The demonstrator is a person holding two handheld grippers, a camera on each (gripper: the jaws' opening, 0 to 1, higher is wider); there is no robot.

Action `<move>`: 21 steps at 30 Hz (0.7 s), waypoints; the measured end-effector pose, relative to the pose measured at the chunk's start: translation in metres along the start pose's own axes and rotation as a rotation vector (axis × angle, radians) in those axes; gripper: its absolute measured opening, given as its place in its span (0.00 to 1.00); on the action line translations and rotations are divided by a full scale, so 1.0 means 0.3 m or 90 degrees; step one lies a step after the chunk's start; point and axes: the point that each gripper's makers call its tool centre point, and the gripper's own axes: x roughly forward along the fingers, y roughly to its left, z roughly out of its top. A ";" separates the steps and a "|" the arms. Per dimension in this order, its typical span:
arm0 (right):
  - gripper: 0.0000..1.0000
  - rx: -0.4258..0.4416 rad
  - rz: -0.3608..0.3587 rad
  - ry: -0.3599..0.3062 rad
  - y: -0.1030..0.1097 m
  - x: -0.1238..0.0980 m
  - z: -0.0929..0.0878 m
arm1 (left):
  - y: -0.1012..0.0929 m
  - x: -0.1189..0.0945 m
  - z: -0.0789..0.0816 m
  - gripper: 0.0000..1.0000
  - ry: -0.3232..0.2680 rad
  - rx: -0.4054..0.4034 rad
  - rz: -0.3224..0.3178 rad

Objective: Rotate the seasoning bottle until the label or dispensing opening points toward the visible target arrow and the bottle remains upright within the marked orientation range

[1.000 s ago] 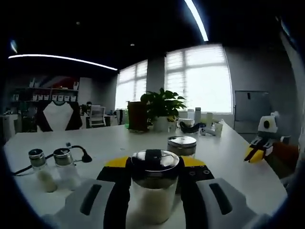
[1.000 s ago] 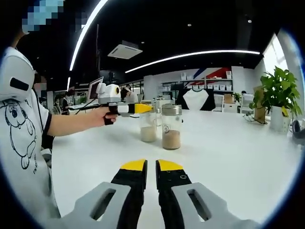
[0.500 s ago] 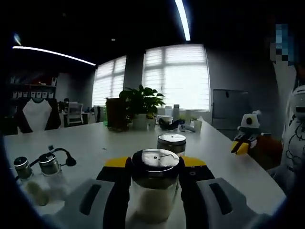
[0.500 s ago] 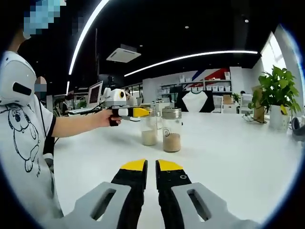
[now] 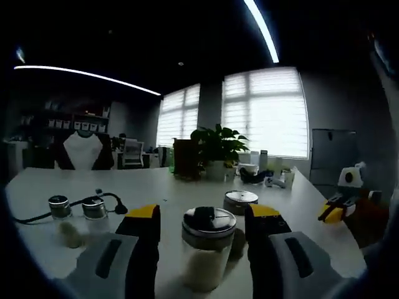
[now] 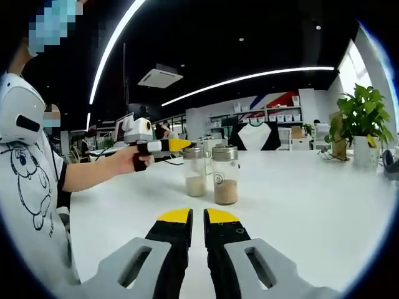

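Glass seasoning bottle (image 5: 206,249) stood freed: the left gripper (image 5: 204,219) had spread its jaws since earlier. Right gripper (image 6: 197,216) stayed pressed together, empty. Label unreadable.

- Seasoning bottle (image 5: 207,248): label side too dark to read, lower centre of the left gripper view.
- Second jar (image 5: 240,202) half hidden behind it.
- Distant shelves, upper left: blurred.

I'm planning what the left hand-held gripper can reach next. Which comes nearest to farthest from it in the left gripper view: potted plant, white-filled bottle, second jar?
1. White-filled bottle, between the open jaws.
2. Second jar, just behind it, slightly right.
3. Potted plant, far across the table.
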 end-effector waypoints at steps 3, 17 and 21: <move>0.05 0.002 -0.002 -0.001 0.001 0.001 -0.001 | -0.021 -0.001 0.016 0.57 -0.023 0.024 0.015; 0.04 0.007 -0.011 0.002 0.001 0.002 -0.013 | 0.039 0.025 0.017 0.57 -0.022 0.024 0.076; 0.04 0.006 -0.012 0.004 0.002 0.001 -0.014 | 0.038 0.025 0.026 0.54 -0.027 0.032 0.076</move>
